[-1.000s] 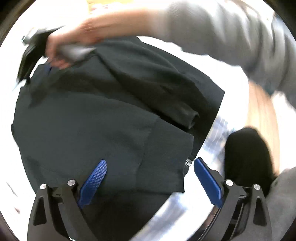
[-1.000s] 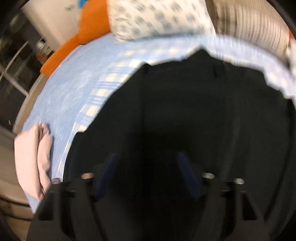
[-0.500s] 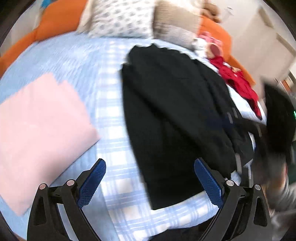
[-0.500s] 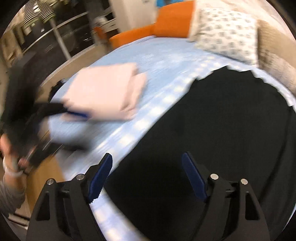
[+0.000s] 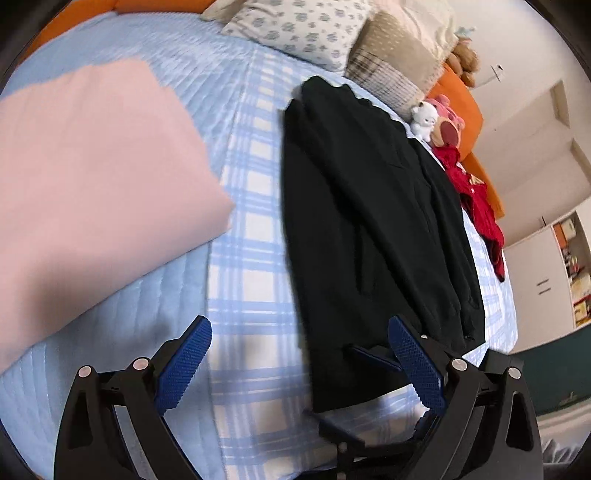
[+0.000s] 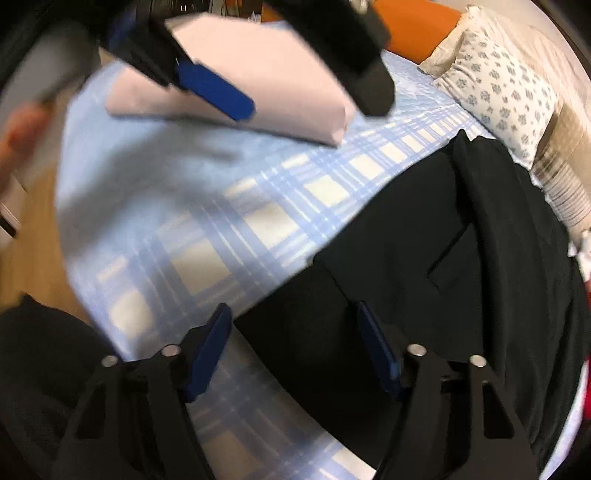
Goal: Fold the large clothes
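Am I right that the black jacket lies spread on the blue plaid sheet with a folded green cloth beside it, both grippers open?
Not quite: the folded cloth is pink, not green, as the left wrist view shows. The black jacket does lie spread on the blue plaid sheet, and the left gripper and right gripper are open.

My fingers point(image 5: 188, 363) wore blue ribbed pads on black frames. The garment point(image 5: 362, 229) was plain black on a blue-and-cream plaid sheet point(image 5: 255, 266). Left of the garment lay a pale pink folded cloth point(image 5: 88, 177); beyond it, a white pillow point(image 5: 299, 26) printed with small grey-blue flowers.
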The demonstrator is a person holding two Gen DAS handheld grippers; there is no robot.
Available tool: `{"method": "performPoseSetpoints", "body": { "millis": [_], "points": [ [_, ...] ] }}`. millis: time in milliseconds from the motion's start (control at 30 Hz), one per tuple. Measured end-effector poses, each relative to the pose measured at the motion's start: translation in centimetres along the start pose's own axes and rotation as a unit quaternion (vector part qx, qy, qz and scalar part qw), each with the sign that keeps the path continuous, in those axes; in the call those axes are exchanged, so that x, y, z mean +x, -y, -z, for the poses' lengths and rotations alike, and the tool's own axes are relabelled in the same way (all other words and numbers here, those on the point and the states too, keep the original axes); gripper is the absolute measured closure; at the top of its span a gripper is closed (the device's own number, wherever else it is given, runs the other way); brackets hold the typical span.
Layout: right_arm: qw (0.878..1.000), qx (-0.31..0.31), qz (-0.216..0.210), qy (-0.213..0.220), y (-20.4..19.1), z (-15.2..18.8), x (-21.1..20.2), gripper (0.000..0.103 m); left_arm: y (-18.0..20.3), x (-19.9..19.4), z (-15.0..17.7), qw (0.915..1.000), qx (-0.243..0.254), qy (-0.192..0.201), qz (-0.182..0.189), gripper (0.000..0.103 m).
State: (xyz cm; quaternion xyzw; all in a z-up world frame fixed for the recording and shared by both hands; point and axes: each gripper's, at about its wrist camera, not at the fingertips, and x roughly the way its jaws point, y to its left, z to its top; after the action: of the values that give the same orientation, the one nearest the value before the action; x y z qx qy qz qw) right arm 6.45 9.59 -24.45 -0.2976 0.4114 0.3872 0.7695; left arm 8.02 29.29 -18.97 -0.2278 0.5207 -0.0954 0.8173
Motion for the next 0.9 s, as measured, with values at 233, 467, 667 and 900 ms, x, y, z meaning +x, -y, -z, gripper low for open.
{"method": "performPoseSetpoints", "body": {
  "millis": [233, 467, 667, 900],
  "points": [
    [0.998, 0.058, -0.034, 0.014, 2.2, 1.0, 0.0, 0.072, -1.2, 0.8, -1.2, 0.9996, -0.018, -0.01, 0.017, 0.006],
    [0.976, 0.171, -0.126, 0.043, 6.6, 2.3, -2.1, 0.087, 0.6, 3.3, -7.9, 0.9977, -0.019, -0.004, 0.065, 0.006],
    [0.942, 0.246, -0.203, 0.102, 10.7, 3.6, -4.6, 0.087, 1.0, 8.4, -15.4, 0.999, -0.024, 0.031, 0.02, 0.006],
    [0.9, 0.31, -0.262, 0.161, 15.2, 6.4, -8.0, 0.087, 0.1, 15.4, -19.4, 0.9919, -0.098, -0.017, 0.08, 0.006]
  ]
}}
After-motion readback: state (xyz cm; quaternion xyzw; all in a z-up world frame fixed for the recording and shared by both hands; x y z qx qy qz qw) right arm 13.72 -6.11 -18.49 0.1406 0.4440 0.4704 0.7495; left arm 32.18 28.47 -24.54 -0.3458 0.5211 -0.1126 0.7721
